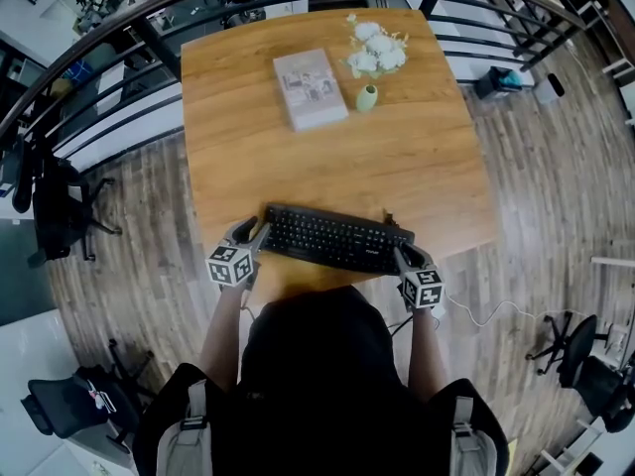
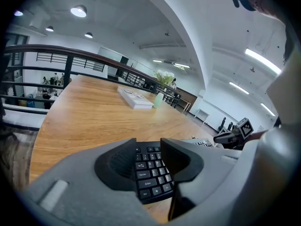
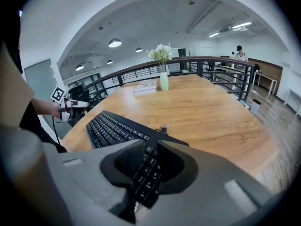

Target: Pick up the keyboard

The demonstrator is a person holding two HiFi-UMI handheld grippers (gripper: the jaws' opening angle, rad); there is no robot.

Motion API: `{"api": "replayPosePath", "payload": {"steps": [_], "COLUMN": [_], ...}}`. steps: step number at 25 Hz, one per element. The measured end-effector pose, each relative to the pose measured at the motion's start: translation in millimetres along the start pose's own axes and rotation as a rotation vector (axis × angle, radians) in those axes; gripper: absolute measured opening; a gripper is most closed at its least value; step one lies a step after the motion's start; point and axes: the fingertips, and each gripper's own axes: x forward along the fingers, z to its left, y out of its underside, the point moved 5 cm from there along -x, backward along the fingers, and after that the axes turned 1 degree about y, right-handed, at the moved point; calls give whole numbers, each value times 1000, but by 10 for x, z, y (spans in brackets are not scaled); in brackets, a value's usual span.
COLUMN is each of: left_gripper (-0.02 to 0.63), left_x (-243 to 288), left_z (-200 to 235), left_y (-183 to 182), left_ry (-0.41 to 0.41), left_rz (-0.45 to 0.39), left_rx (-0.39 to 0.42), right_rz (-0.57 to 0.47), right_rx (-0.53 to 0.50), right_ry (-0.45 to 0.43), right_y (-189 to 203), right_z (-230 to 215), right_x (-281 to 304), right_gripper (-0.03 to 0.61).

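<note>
I am holding the left tongs (image 1: 253,232) at the 9 o'clock end of the keyboard (image 1: 333,238) and the right tongs (image 1: 405,257) at its 3 o'clock end. The black keyboard is lying flat on the wooden table (image 1: 417,167), close to the table's 6 o'clock edge, right in front of me, with its long side running from 9 to 3 o'clock and tilting slightly down toward 4 o'clock.

In the left gripper view my left tongs are standing open, and the keyboard's end keys are showing in the gap between the two dark jaws. The pads are not pressing on it. In the right gripper view my right tongs are standing open as well, a little narrower, with the other end of the keyboard showing in their gap. Nothing is being squeezed there either. Both tongs are pointing downward at the table and facing each other across the keyboard.

Well apart from the keyboard, toward 12 o'clock, a book (image 1: 310,88) is lying flat, and toward 1 o'clock a small green vase (image 1: 367,98) is holding white flowers (image 1: 377,48).
</note>
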Motion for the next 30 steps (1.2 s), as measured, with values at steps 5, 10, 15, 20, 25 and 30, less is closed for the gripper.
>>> {"api": "replayPosePath", "payload": {"steps": [5,10,15,20,25,30], "left_gripper": [212,278,289,295,296,296], "left_x": [109,205,272,364,389,396], "left_z": [53,81,93,111,110,114], "left_y": [121,255,332,375,420,490], "left_ry": [8,-8,-10,-2,2,0], "left_rz": [65,124,164,194,216,236], "left_rx": [-17,-23,-14,-24,-26,-27], "right_rz": [9,23,27,52,54,46], "right_rx": [30,78,107,100,74,94], "right_ry": [7,-4,-15,-9,30,87], "right_y": [48,152,198,227,231,274], "right_z": [-39,-48,-53,-92,-122,-261], "right_x": [53,86,119,161,142,154], "right_gripper": [185,239,242,242,242,244]}}
